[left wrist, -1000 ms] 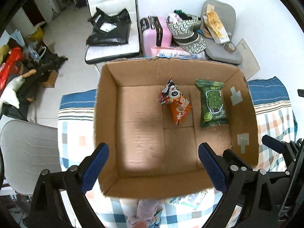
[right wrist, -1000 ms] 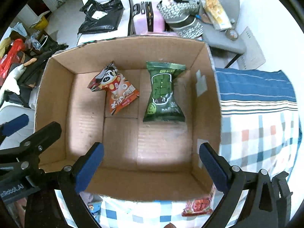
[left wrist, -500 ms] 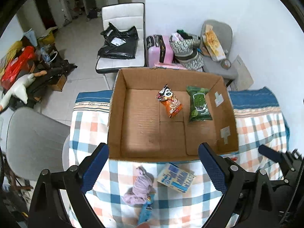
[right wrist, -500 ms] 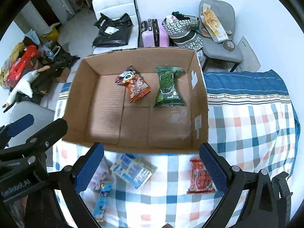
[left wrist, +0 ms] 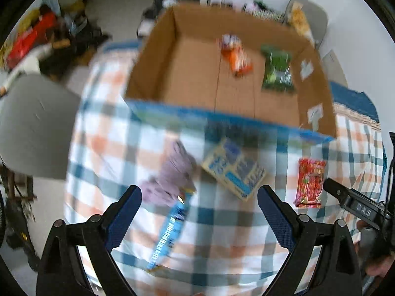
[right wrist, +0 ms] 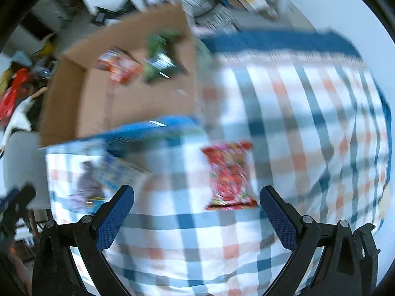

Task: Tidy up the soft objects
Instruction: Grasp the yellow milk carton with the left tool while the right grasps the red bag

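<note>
A cardboard box [left wrist: 153,64] stands on the checked cloth and holds an orange snack packet [left wrist: 235,55] and a green packet [left wrist: 277,71]. In front of it lie a purple soft bundle [left wrist: 170,172], a blue-and-white pack [left wrist: 234,170], a long blue wrapper [left wrist: 170,227] and a red packet [left wrist: 309,182]. My left gripper [left wrist: 198,212] is open and empty above the bundle and blue wrapper. My right gripper [right wrist: 196,212] is open and empty just before the red packet [right wrist: 228,175]. The box [right wrist: 81,103] shows at the upper left in the right wrist view.
A grey chair back [left wrist: 32,128] stands left of the table. Beyond the box are cluttered floor items [left wrist: 37,32] and a grey chair [left wrist: 311,17] with bags. The cloth [right wrist: 308,123] spreads right of the box. Both views are motion-blurred.
Both grippers have pulled back from over the box and dropped toward the cloth in front of it. The loose items before the box now fill the lower view. Both stay open.
</note>
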Tool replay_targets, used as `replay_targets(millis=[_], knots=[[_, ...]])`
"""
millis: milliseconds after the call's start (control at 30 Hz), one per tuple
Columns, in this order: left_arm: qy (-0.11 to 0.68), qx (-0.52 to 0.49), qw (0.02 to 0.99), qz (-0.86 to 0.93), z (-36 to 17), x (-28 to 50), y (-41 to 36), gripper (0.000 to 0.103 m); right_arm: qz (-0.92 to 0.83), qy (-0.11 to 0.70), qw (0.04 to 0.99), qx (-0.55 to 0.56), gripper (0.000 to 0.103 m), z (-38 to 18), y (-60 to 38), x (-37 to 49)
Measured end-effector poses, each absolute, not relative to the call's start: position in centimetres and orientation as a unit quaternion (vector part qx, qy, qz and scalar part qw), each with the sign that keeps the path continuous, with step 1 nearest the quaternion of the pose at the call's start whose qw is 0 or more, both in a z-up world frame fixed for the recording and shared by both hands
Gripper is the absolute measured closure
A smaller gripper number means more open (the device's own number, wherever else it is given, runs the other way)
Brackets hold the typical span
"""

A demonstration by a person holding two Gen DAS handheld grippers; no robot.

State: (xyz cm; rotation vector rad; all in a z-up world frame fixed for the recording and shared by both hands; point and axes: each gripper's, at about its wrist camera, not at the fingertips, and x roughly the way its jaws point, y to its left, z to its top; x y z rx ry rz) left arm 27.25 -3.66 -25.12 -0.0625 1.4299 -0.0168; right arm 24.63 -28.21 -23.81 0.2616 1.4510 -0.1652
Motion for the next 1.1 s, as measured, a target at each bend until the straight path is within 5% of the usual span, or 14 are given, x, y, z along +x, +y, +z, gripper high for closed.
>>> replay_targets(millis=[233,367,633,933,1100], knots=[[0.707,-0.057,0.705,-0.008,-30.9,29.4,-7.5,0.007,-0.106,0.692,0.699,0.143,0.005,-32.2,-31.7,25.1],[0.73,-0.047,0.682,0.011,-33.9,31.1,-9.5,0.007,-0.113,0.711,0.676,0.156,0.035,-35.6,-32.7,25.3],[0.742,-0.049,0.668,0.035,-37.5,31.7,-10.7,0.007,-0.106,0.718,0.661,0.191,0.039,-37.9,-33.8,24.5],[0.732,-0.005,0.681,-0.022,-37.2,29.2,-12.7,0.032,-0.07,0.75,0.636,0.166,0.053,-38.4,-32.5,21.6],[0.737,0.012,0.674,-0.058,-36.5,26.5,-13.2,0.035,-0.043,0.77,0.617,0.154,0.053,-38.5,-31.2,18.9]])
